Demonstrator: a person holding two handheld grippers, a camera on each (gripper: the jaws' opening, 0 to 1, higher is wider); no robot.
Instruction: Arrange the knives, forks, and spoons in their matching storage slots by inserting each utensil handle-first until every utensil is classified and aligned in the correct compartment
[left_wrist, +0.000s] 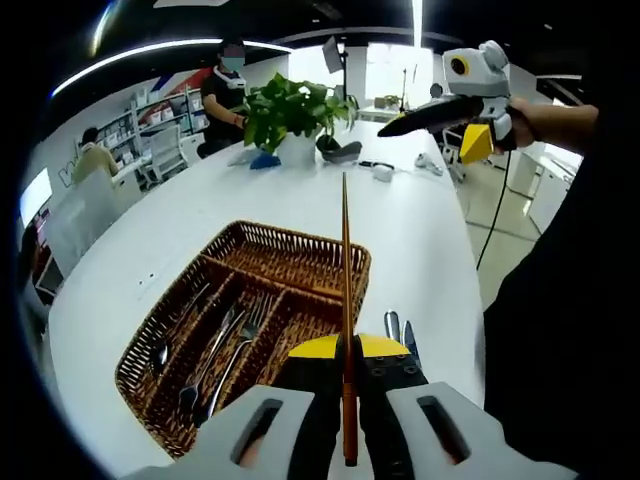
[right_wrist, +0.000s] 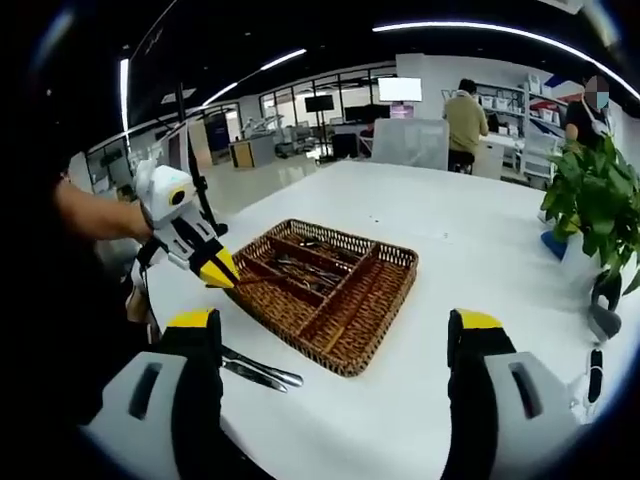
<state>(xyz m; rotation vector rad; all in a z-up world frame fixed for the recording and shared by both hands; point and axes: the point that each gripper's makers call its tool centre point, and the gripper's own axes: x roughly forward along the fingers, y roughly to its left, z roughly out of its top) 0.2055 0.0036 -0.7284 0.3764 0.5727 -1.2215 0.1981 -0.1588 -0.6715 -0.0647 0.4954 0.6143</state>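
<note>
- Worktop (left_wrist: 420, 230): long, white, glossy; carries everything below. People at desks and shelving beyond its far end.
- Wicker tray (left_wrist: 300, 262): brown, rectangular, split into long parallel compartments plus one cross compartment at an end. Sits on the worktop, directly ahead of the left hand-held gripper; in the right gripper view it lies centre frame (right_wrist: 350, 300).
- Potted plant (left_wrist: 292, 112): green leaves, white pot, further along the worktop, well apart from the tray.
- Left hand-held gripper (left_wrist: 349, 400): jaws closed on a single brown chopstick (left_wrist: 345, 300), clamped near one end; the stick runs straight forward over the tray's near edge. In the right gripper view the same unit (right_wrist: 215, 268) hovers at the tray's left corner, stick tip pointing into the tray.
- Right hand-held gripper (right_wrist: 335, 345): jaws spread wide, nothing between them, held above the worktop on the near side of the tray. Seen from the left gripper view (left_wrist: 440, 112) it is raised high, well clear of the tray.
- Utensils in tray (left_wrist: 225, 345): forks and spoons, metal, lying lengthwise in the compartments; exact slot per type is hard to tell.
- Loose utensils (right_wrist: 258, 372): a couple of metal pieces on the bare worktop just beside the tray; type unclear.
</note>
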